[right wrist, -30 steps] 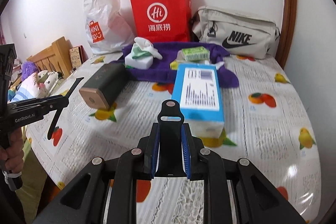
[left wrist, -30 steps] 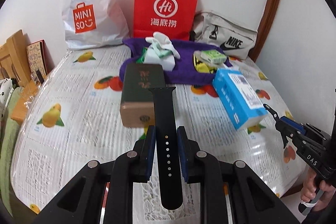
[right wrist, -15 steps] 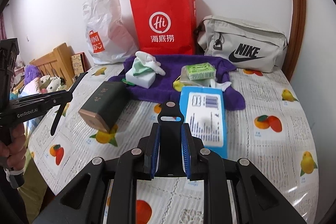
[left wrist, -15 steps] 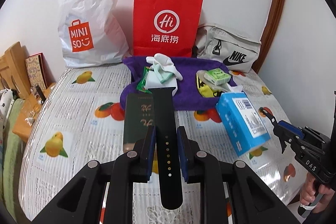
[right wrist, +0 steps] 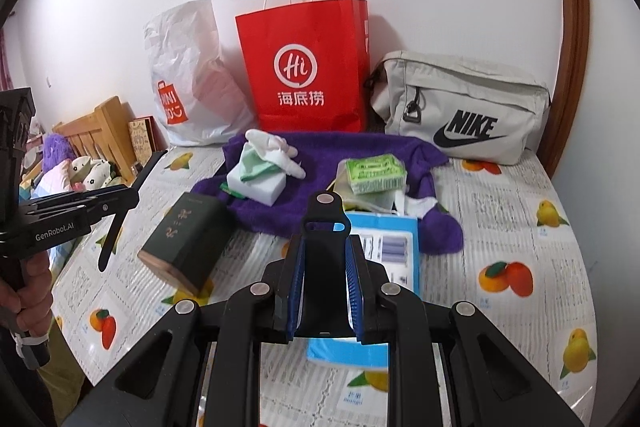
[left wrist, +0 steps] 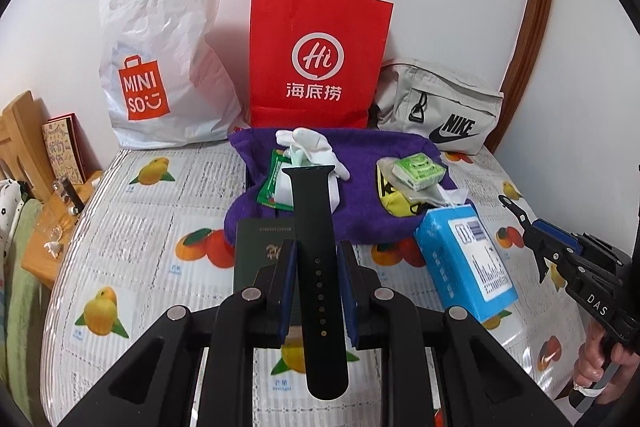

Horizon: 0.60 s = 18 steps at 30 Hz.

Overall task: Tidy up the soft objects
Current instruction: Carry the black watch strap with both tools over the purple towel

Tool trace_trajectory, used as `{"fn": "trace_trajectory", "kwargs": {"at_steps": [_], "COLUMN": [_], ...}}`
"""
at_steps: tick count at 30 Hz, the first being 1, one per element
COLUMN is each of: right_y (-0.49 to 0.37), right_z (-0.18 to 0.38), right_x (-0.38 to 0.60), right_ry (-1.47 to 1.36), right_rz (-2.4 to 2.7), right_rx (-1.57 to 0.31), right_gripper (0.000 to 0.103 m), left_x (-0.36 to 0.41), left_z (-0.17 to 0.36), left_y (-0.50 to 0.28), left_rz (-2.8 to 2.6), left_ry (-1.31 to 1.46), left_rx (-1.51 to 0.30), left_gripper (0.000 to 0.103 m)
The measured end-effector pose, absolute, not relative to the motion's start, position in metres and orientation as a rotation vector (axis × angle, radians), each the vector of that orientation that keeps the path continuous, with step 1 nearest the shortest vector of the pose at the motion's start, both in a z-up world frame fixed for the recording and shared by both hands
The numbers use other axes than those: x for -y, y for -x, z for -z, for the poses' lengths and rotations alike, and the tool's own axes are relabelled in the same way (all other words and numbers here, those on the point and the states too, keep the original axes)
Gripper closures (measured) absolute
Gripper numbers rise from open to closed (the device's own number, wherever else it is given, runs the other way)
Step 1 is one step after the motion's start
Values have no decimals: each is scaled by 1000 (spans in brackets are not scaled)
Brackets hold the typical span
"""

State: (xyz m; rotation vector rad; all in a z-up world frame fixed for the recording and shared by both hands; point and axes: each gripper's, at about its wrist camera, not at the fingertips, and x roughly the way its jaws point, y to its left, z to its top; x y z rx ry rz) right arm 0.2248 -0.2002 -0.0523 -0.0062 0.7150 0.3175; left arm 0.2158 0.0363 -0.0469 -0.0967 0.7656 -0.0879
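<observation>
Gripping watch strap (left wrist: pixel 316 255), red bag (left wrist: pixel 318 57) upright

Green box (left wrist: pixel 260 259) partly hidden behind left fingers (left wrist: pixel 286 283); blue box (right wrist: pixel 384 247) label blocked by buckle strap (right wrist: pixel 325 259).

MINISO on white bag (left wrist: pixel 160 67), Hi red bag (left wrist: pixel 316 59), NIKE pouch (right wrist: pixel 460 107)
</observation>
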Motion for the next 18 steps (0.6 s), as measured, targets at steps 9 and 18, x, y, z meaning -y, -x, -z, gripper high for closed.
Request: {"fn": "trace_trajectory", "kwargs": {"at_steps": [9, 18], "right_y": [-253, -287], "right_z": [48, 55], "right_x": [198, 194], "right_ry": [8, -5], "right_rz": [-314, -322], "right_rx": [-705, -714], "right_gripper": [83, 83], "left_x": [-43, -48], "left_z": [45, 50], "left_y": [-242, -269], "left_rz": [84, 82], "left_ry": [112, 112], "left_rx": [-767, -781], "left_gripper": [83, 83]}}
